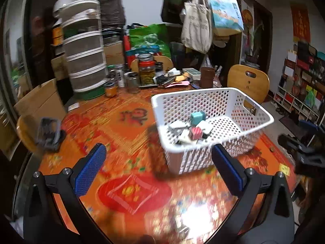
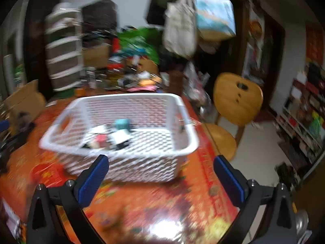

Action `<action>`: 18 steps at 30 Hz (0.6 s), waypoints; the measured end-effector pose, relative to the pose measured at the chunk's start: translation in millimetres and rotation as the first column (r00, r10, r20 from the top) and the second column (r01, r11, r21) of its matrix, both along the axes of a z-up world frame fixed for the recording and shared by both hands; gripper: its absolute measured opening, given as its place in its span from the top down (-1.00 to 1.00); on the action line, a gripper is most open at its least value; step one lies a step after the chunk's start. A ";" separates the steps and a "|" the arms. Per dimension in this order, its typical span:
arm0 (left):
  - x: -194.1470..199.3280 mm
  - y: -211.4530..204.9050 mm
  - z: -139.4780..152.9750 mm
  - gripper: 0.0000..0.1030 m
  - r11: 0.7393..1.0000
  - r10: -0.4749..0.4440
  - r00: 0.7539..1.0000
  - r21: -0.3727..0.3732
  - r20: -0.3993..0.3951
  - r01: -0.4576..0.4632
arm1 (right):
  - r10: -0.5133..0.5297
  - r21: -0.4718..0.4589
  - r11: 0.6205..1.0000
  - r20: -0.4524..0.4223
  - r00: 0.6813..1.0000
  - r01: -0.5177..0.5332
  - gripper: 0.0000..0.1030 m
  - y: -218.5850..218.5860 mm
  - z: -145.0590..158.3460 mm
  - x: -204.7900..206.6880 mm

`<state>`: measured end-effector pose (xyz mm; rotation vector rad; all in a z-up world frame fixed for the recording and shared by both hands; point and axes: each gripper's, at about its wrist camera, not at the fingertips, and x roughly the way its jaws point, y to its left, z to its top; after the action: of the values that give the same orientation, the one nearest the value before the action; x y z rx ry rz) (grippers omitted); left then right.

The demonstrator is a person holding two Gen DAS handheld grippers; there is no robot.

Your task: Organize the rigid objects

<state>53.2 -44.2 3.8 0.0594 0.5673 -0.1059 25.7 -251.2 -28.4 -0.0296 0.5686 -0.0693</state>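
A white perforated basket (image 1: 262, 112) stands on the round table with the orange-red patterned cloth (image 1: 126, 126). It holds several small rigid items, among them a teal block (image 1: 198, 118) and a red block (image 1: 195, 133). My left gripper (image 1: 158, 158) is open and empty, above the cloth just left of the basket's near corner. In the right wrist view the basket (image 2: 182, 103) is straight ahead with the teal block (image 2: 121, 123) inside. My right gripper (image 2: 160, 169) is open and empty, just short of the basket's near wall. Both views are motion-blurred.
A dark grey boxy object (image 1: 48, 134) sits at the table's left edge. Jars (image 1: 146, 71), a stacked mesh-tier rack (image 1: 85, 46) and clutter fill the table's far side. Wooden chairs (image 1: 247, 81) (image 2: 235, 99) stand to the right. Bags (image 1: 197, 22) hang above.
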 end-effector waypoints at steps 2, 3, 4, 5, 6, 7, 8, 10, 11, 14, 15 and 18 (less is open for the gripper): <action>-37.9 14.4 4.1 -0.99 0.999 0.046 0.998 0.019 0.040 -0.047 | 0.030 0.020 0.999 0.032 0.999 -0.030 -0.99 17.1 7.0 -34.1; -49.6 16.8 6.3 -0.99 0.998 0.059 0.997 0.020 0.047 -0.060 | 0.029 0.026 0.999 0.041 0.999 -0.030 -0.99 20.2 9.6 -44.4; -67.8 23.1 8.0 -0.99 0.998 0.068 0.996 0.012 0.051 -0.068 | 0.022 0.029 0.999 0.048 0.999 -0.023 -0.99 27.6 12.2 -60.2; -82.1 27.7 10.1 -0.99 0.998 0.062 0.997 0.002 0.052 -0.063 | 0.019 0.021 1.000 0.049 0.999 -0.020 -0.99 33.4 14.7 -70.7; -92.2 30.4 12.8 -0.99 0.998 0.056 0.997 -0.006 0.054 -0.056 | 0.020 0.015 1.000 0.053 0.998 -0.021 -0.99 38.5 16.7 -80.0; -104.7 32.9 15.1 -0.99 0.999 0.051 0.997 -0.014 0.058 -0.050 | 0.022 0.017 1.000 0.056 0.998 -0.023 -0.99 42.5 18.0 -88.7; -119.2 34.1 17.7 -0.99 0.999 0.047 0.997 -0.021 0.068 -0.046 | 0.030 0.025 0.999 0.059 0.998 -0.031 -0.99 47.0 19.7 -97.7; -135.2 30.2 22.3 -0.99 0.999 0.040 0.996 -0.026 0.085 -0.038 | 0.049 0.034 0.998 0.060 0.997 -0.051 -0.99 51.4 23.4 -110.4; -140.2 27.4 23.4 -0.99 0.999 0.039 0.995 -0.023 0.090 -0.037 | 0.049 0.031 0.998 0.062 0.997 -0.051 -0.99 52.1 25.2 -115.4; -143.4 17.8 26.2 -0.99 1.000 0.020 0.997 -0.014 0.077 -0.019 | 0.045 0.026 0.999 0.073 0.996 -0.047 -0.99 50.9 30.7 -123.3; -141.9 13.5 27.3 -0.99 1.000 0.012 0.998 -0.015 0.068 -0.011 | 0.044 0.028 0.999 0.069 0.997 -0.046 -0.99 50.3 31.3 -124.9; -126.6 0.8 24.7 -0.99 1.000 0.000 0.999 -0.009 0.046 0.001 | 0.039 0.028 0.999 0.054 0.998 -0.040 -0.99 47.0 30.2 -119.7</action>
<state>-73.4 -43.4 28.5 0.0531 0.5207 -0.1075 -94.0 -204.2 1.8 -0.0108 0.5156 -0.0234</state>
